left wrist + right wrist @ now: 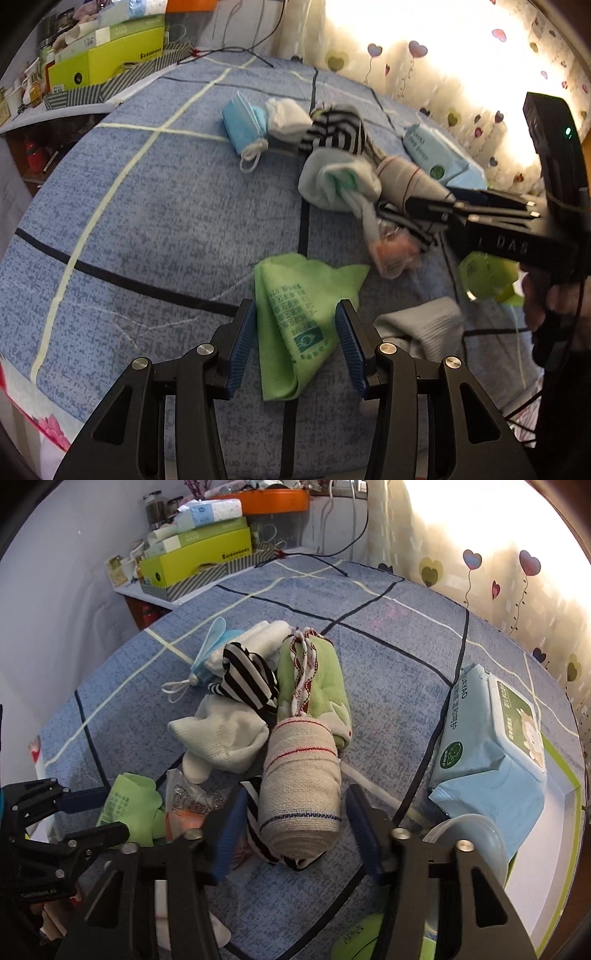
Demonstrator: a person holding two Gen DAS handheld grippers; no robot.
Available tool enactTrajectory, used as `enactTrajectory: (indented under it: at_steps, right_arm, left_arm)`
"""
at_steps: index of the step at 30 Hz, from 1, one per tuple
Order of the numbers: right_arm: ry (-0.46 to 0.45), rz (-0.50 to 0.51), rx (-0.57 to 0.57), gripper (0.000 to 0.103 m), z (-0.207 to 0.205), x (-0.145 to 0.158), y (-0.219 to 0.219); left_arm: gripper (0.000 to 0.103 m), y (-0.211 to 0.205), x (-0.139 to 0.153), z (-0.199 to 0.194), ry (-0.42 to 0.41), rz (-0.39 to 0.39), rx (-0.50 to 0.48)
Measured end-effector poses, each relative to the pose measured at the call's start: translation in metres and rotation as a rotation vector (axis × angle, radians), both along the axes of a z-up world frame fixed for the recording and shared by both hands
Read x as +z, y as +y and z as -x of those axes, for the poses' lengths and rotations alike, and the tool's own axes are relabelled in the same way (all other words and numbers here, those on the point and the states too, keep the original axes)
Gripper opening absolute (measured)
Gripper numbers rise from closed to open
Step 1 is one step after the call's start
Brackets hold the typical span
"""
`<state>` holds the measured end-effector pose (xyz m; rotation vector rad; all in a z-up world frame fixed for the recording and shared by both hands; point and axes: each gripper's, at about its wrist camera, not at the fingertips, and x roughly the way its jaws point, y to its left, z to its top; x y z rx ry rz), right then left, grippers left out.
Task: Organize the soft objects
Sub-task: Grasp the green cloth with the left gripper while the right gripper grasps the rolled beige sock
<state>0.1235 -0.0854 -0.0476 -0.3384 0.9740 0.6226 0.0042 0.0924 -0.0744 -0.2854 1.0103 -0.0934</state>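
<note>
A pile of soft things lies on the blue checked bed sheet (147, 206). My left gripper (295, 314) is open, its blue pads on either side of a folded green cloth (295, 325). My right gripper (295, 812) is open around a rolled beige bandage (301, 786) lying on a striped sock. It shows from the side in the left wrist view (432, 210). Around it lie a black-and-white striped sock (247, 679), a white sock (225, 738), a rolled green towel (314, 686), a blue face mask (240, 125) and a grey sock (424, 325).
A pack of wet wipes (487, 738) lies at the right. A plastic wrapper with an orange item (188, 805) lies by the green cloth. A shelf with green boxes (199, 557) stands beyond the bed's far corner. A heart-patterned curtain (498, 572) hangs behind.
</note>
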Motion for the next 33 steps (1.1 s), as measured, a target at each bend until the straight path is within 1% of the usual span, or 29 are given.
enactTrajectory:
  at_steps: [4,9,10,14,15,16,17,18,20,22,26,33]
  right_arm:
    - [-0.003,-0.005,0.006,0.041,0.002,0.001,-0.003]
    - [-0.015,-0.031,0.014,0.04,0.01,0.007,-0.011]
    - [-0.017,-0.036,0.013,0.04,0.011,0.009,-0.013]
    - [-0.03,-0.065,0.011,0.04,0.021,0.017,-0.021]
    - [-0.036,-0.075,0.012,0.04,0.024,0.02,-0.024]
    - [-0.039,-0.083,0.012,0.04,0.027,0.022,-0.026]
    - [-0.043,-0.09,0.012,0.04,0.029,0.024,-0.027]
    - [-0.048,-0.096,0.013,0.04,0.032,0.026,-0.03]
    - [-0.055,-0.108,0.013,0.04,0.037,0.03,-0.033]
    - [-0.063,-0.119,0.012,0.04,0.04,0.033,-0.036]
    - [-0.075,-0.13,0.011,0.04,0.045,0.037,-0.04]
    - [-0.099,-0.153,0.005,0.04,0.051,0.046,-0.047]
  left_arm:
    - [0.046,-0.006,0.0,-0.001,-0.001,-0.045,-0.003]
    - [0.046,-0.024,-0.001,0.004,-0.015,-0.194,-0.02]
    - [0.046,-0.027,-0.002,0.005,-0.02,-0.212,-0.021]
    - [0.045,-0.022,-0.001,0.006,-0.018,-0.197,-0.007]
    - [0.044,-0.022,-0.001,0.006,-0.017,-0.196,-0.005]
    - [0.036,-0.023,-0.001,0.006,-0.018,-0.188,-0.008]
    - [0.031,-0.023,0.0,0.007,-0.019,-0.176,-0.012]
    - [0.028,-0.025,0.001,0.007,-0.022,-0.181,-0.01]
    - [0.014,-0.025,0.003,0.008,-0.025,-0.18,-0.008]
    - [0.01,-0.023,0.003,0.009,-0.028,-0.171,-0.001]
    - [0.007,-0.017,0.007,0.012,-0.042,-0.144,0.018]
    - [0.006,-0.013,0.024,0.014,-0.097,-0.141,0.041]
